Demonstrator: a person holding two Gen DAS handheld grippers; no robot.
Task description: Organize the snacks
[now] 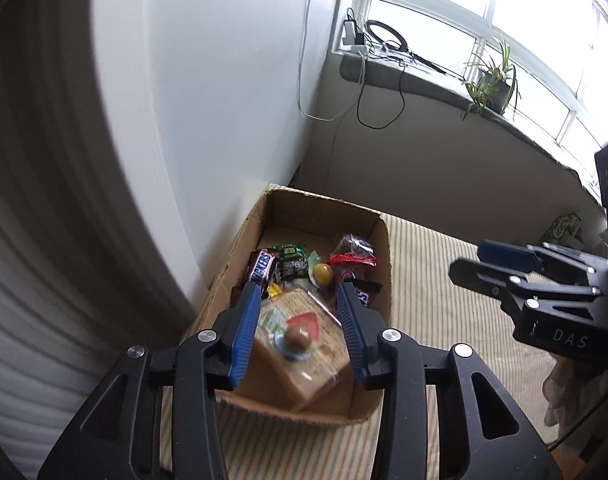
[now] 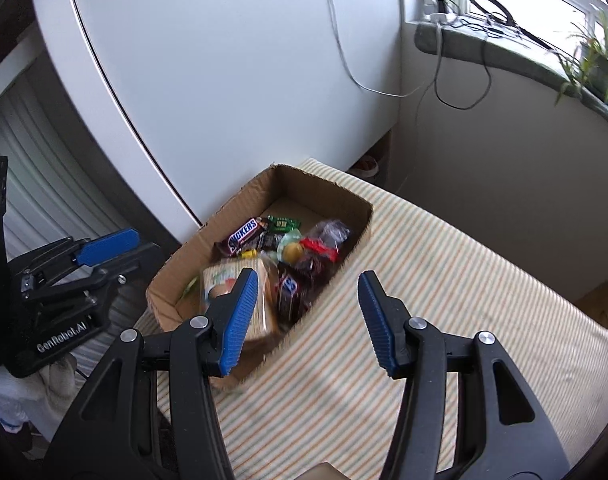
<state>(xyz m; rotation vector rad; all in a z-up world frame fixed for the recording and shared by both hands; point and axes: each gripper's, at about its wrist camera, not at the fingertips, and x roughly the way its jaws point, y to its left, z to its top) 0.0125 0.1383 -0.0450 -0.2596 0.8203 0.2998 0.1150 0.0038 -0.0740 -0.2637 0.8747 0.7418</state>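
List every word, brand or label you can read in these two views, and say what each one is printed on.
"SNICKERS": on the brown Snickers bar in the cardboard box.
"GenRobot.AI": on the left hand-held gripper, seen from the right wrist.
"DAS": on the right hand-held gripper, seen from the left wrist; the rest is cut off.
Green wrapper and cracker pack: print too blurred to read.

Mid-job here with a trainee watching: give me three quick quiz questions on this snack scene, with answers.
1. True or false: the left hand-held gripper is clamped on a Snickers bar.
2. Where are the snacks? A) in the cardboard box B) loose on the striped cloth C) on the windowsill
3. Fill in: the right hand-held gripper is open and holds ____.

Key: 1 false, it is open above the box; 2 A; 3 nothing.
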